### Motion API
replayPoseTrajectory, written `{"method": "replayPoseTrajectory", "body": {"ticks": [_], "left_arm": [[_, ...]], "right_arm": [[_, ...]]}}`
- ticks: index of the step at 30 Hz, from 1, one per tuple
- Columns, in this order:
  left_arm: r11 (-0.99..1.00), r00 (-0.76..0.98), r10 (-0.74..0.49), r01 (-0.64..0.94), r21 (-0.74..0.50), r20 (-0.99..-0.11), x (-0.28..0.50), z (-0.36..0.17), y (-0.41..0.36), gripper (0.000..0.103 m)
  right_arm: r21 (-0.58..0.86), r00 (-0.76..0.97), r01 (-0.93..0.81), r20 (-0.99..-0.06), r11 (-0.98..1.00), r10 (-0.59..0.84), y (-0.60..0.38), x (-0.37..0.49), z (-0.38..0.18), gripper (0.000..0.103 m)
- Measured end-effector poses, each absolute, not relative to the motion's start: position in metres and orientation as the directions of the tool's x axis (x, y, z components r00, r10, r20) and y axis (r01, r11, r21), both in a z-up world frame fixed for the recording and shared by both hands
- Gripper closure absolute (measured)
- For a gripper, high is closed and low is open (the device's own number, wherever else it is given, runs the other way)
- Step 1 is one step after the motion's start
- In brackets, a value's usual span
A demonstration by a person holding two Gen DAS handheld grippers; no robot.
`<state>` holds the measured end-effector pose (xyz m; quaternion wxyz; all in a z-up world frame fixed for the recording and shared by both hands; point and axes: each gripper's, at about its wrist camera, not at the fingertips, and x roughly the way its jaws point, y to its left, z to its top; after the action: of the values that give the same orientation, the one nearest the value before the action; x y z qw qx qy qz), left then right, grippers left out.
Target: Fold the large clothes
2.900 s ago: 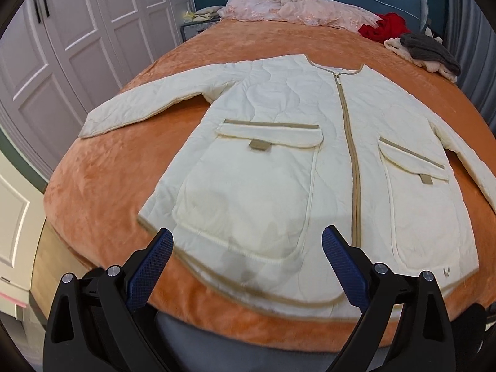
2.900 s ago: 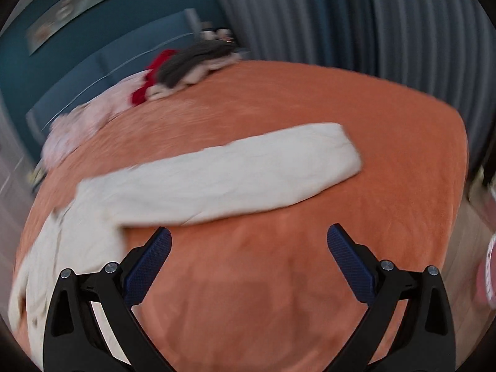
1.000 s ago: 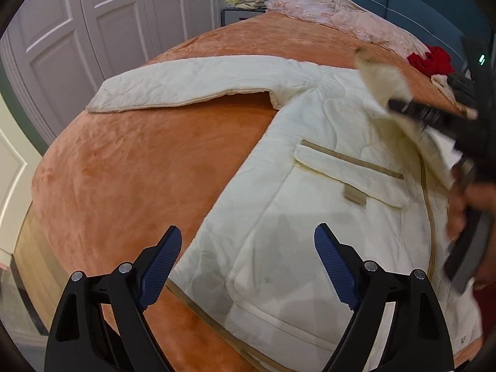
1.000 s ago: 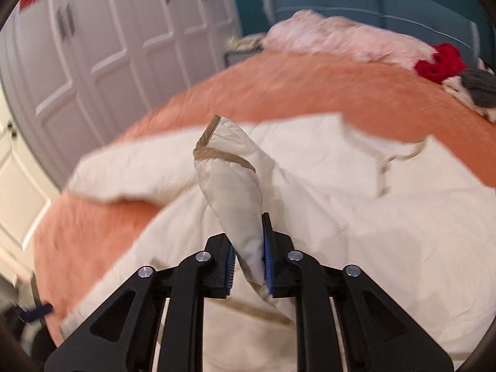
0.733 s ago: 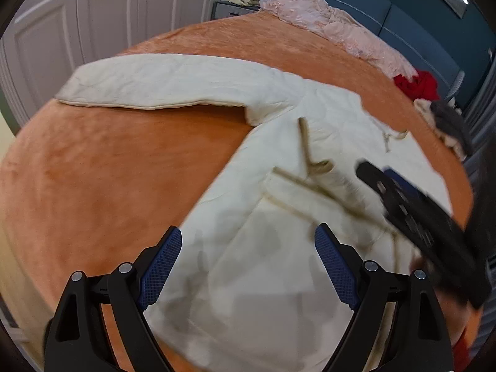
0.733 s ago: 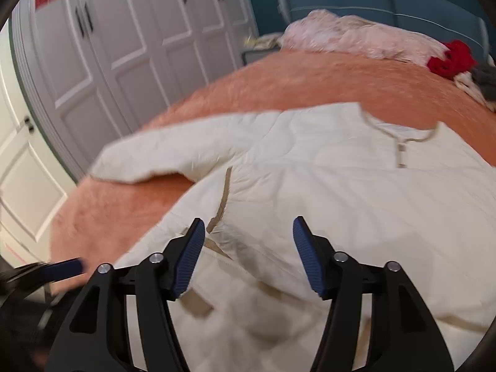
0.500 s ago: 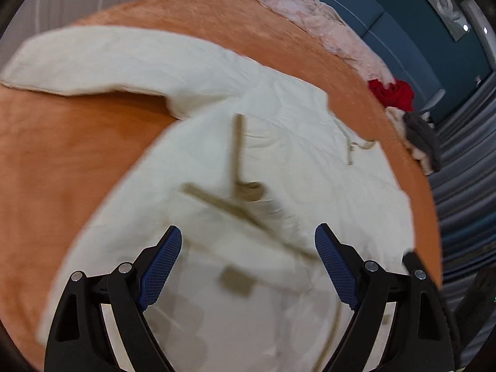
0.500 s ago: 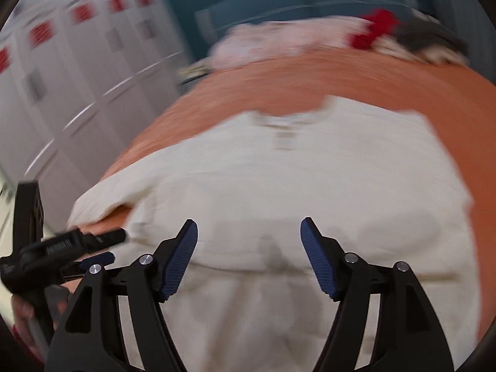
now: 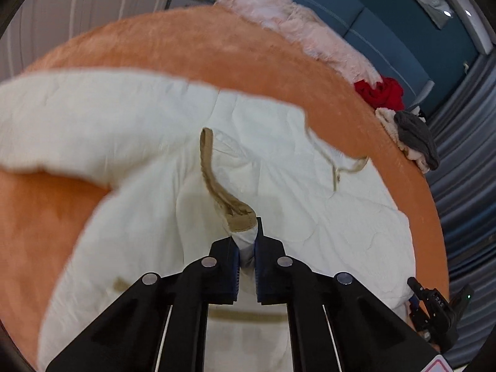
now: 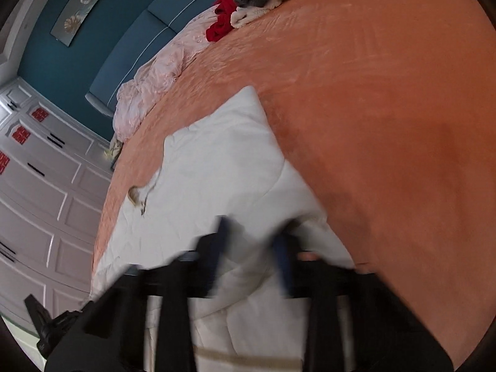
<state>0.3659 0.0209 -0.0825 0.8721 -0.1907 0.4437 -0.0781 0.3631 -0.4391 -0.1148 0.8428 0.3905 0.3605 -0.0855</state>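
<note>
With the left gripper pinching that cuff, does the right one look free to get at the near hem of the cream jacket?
Probably yes: the right gripper hangs right over the cream jacket, nothing lying between. The left gripper holds the cuff off to the side.

Blurred right gripper [image 10: 252, 248] over cream jacket [image 10: 223, 167] on orange bedspread [image 10: 387, 108]

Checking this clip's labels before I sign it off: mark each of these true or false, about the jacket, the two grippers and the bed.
1. The left gripper is shut on the cream jacket's tan-edged cuff. True.
2. The jacket lies on a blue blanket. False: the orange blanket.
3. A red garment lies near the headboard. True.
4. The right gripper holds a grey sock. False: only cream fabric lies between its blurred jaws.
</note>
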Motion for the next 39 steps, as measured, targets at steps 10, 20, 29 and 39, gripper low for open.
{"method": "replayPoseTrajectory", "body": {"ticks": [10, 20, 29, 39], "left_arm": [[0.975, 0.596, -0.166, -0.02, -0.221, -0.786, 0.377, -0.121, 0.012, 0.099], [0.989, 0.632, -0.098, -0.025, -0.146, -0.769, 0.362, -0.155, 0.004, 0.097], [0.984, 0.652, -0.115, -0.029, -0.176, -0.749, 0.361, -0.157, 0.007, 0.094], [0.96, 0.661, -0.186, -0.033, -0.276, -0.727, 0.36, -0.158, 0.019, 0.092]], "right_arm": [[0.428, 0.709, 0.394, -0.705, 0.814, 0.028, -0.416, 0.372, -0.115, 0.094], [0.292, 0.646, 0.401, -0.762, 0.868, -0.042, -0.403, 0.373, -0.134, 0.094], [0.239, 0.626, 0.482, -0.767, 0.843, -0.141, -0.394, 0.351, -0.102, 0.075], [0.162, 0.689, 0.046, -0.719, 0.986, 0.086, -0.226, 0.402, -0.076, 0.076]]}}
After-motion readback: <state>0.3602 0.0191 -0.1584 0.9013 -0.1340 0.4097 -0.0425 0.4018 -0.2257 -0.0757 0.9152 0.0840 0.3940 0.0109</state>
